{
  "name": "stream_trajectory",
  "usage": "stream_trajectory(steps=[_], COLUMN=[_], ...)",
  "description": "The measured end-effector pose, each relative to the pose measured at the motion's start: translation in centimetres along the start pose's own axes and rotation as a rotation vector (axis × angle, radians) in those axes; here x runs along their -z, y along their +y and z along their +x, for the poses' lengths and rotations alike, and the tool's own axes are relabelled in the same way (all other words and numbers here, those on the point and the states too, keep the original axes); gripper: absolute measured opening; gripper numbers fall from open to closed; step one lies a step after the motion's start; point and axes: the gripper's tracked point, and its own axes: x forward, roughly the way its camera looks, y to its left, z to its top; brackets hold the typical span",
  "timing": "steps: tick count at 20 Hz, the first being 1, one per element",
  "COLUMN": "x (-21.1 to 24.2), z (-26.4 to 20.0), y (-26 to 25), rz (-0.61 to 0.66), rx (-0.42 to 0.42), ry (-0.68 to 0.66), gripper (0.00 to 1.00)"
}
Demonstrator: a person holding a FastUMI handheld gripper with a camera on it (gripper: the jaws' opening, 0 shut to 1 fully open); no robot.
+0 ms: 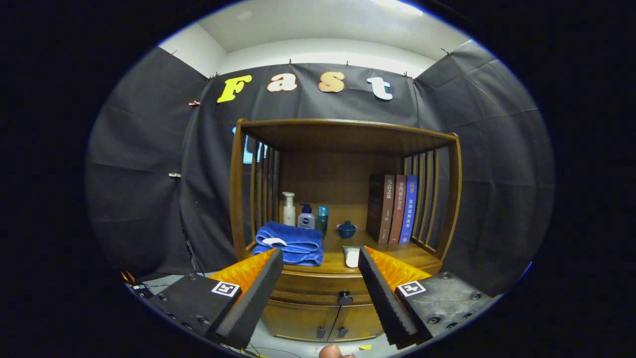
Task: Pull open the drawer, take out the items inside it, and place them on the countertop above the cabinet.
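Wooden drawer [318, 287] with dark knob [344, 297] sits closed beneath the countertop [343, 262].

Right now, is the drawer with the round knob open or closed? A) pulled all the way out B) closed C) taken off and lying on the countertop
B: the drawer sits flush in the cabinet front, its round knob ahead of and between the fingers of the open tool, which touches nothing.

book spines [397, 206] w/ print too small to read
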Motion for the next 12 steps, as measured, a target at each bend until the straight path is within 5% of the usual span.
stream_trajectory(steps=[12], x=[-5.8], z=[-2.5], y=[-4.0], rz=[0.014], rx=[0.099], ry=[-0.101], gripper=[0.99])
